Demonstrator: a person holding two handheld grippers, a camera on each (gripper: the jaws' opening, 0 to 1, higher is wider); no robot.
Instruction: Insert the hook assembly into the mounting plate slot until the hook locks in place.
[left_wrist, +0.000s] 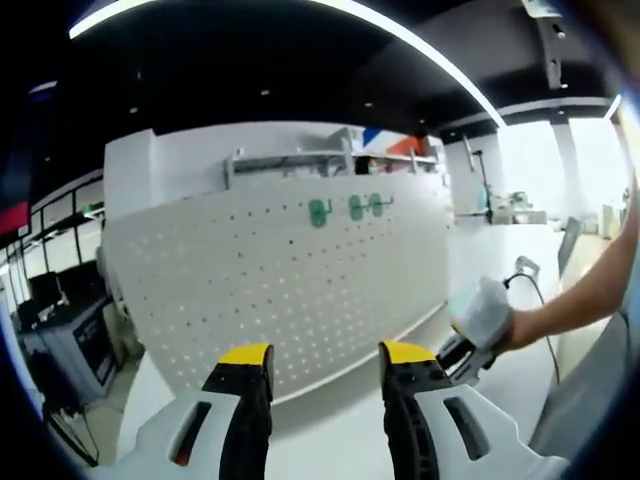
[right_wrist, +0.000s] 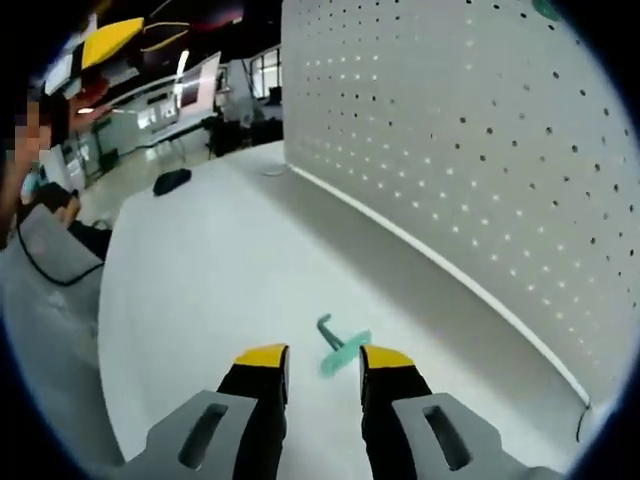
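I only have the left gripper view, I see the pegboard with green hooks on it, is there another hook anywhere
Observer: Yes. In the right gripper view a green hook lies flat on the white table, just ahead of the right gripper.
Operator: Is the right gripper holding it?
Observer: No. Its jaws stand apart, and the hook's flat end lies between their tips, ungrasped.
Operator: How far is the pegboard from that hook?
Observer: The pegboard stands upright on the right of that view, with bare table between its bottom edge and the hook.
Operator: Anything else on that table?
Observer: A small dark object lies near the far edge; too small to identify.
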